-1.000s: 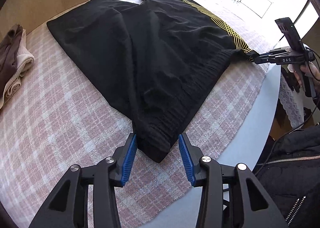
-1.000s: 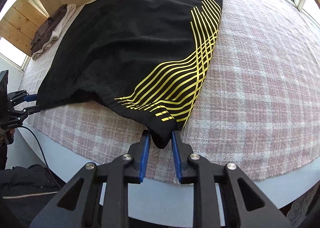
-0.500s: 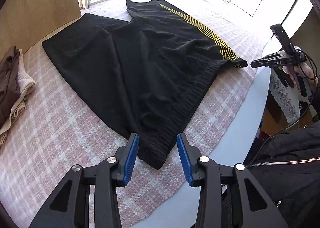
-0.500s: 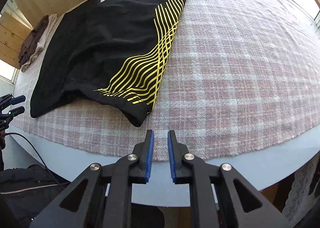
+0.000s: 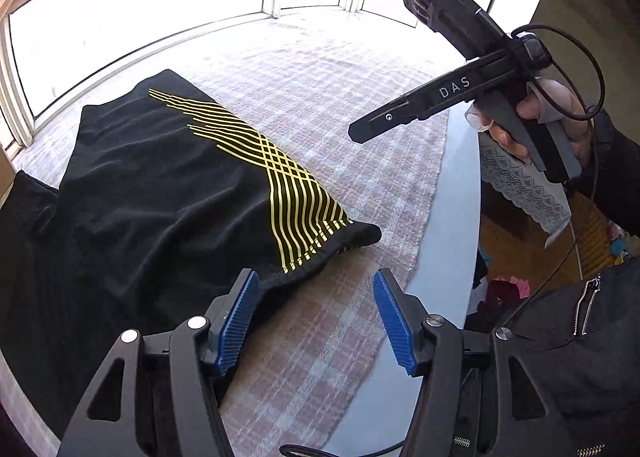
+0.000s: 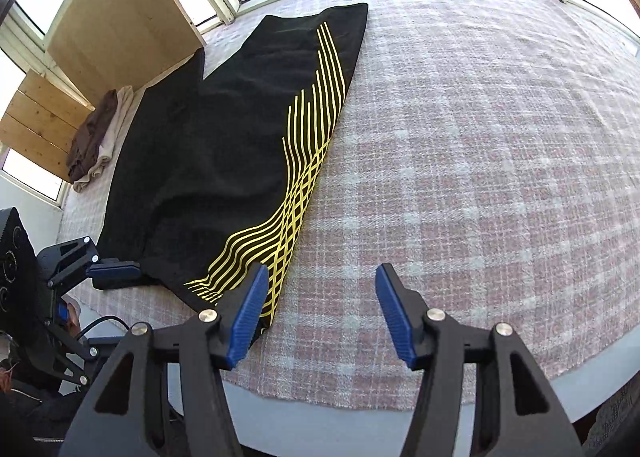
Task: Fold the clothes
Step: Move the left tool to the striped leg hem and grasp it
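The black shorts (image 6: 224,161) with yellow stripes (image 6: 308,161) lie flat on the checked cloth (image 6: 480,145) that covers the desk (image 6: 592,373), running from the window side at 12 o'clock down to the near edge at about 7 o'clock in the right wrist view. The right tongs (image 6: 318,309) stand open, their jaws having just been opening, and nothing is between them; the blue left pad (image 6: 246,321) sits over the striped corner of the shorts without pressing it, and the bare cloth shows in the gap. In the left wrist view the left tongs (image 5: 314,317) are open too, their jaws having just been opening, with only cloth between the pads; the waistband corner (image 5: 352,235) of the shorts lies just beyond them at 12 o'clock. The right tongs (image 5: 360,133) appear there at 2 o'clock, held up in a hand (image 5: 536,113) above the desk edge, well apart from the shorts. In the right wrist view the left tongs (image 6: 114,269) show at 9 o'clock, close beside the shorts' near edge. A pile of folded clothes (image 6: 96,141), brown and cream, rests at 10 o'clock beside a wooden panel (image 6: 116,29).
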### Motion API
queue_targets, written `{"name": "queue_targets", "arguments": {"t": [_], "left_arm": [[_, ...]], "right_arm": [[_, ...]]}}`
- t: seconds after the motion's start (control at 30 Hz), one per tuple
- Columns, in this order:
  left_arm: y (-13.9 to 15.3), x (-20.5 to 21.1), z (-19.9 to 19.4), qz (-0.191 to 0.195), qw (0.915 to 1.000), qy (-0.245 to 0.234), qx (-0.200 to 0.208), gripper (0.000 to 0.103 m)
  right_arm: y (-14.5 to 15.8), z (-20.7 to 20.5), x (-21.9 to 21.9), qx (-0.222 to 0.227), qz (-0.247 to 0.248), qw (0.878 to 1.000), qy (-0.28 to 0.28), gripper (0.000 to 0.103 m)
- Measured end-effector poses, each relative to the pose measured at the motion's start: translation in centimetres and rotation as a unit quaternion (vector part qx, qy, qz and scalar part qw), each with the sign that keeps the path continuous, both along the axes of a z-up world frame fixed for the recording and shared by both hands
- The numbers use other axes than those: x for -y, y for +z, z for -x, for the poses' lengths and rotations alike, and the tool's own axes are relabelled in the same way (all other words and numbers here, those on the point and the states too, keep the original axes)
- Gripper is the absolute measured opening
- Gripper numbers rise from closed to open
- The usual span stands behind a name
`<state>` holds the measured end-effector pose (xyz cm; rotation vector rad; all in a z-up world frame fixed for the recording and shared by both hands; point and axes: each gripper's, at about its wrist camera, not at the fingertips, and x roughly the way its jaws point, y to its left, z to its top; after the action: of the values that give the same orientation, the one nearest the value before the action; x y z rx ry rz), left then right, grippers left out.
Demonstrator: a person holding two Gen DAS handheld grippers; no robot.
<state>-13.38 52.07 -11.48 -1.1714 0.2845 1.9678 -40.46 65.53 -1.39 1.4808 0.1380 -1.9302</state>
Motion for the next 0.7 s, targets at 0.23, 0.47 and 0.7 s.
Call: {"name": "queue_targets", "arguments": {"t": [0.23, 0.47, 0.7], "left_arm": [[-1.3, -3.5, -0.4, -0.007, 0.9935, 0.089, 0.070, 0.058], [-1.9, -6.5, 0.5, 0.054, 0.9905, 0.121, 0.037, 0.058], [-3.0, -8.9, 0.8, 0.151, 0.9871, 0.052, -0.018, 0.055]], "right_arm": [[-1.6, 2.6, -0.5, -0.026, -0.048, 0.997, 0.049, 0.055], [-2.4, 3.0, -1.2, 0.000, 0.009, 0.997, 0.079, 0.055], [-1.8, 2.0, -1.6, -0.008, 0.036, 0.994, 0.105, 0.055]]}}
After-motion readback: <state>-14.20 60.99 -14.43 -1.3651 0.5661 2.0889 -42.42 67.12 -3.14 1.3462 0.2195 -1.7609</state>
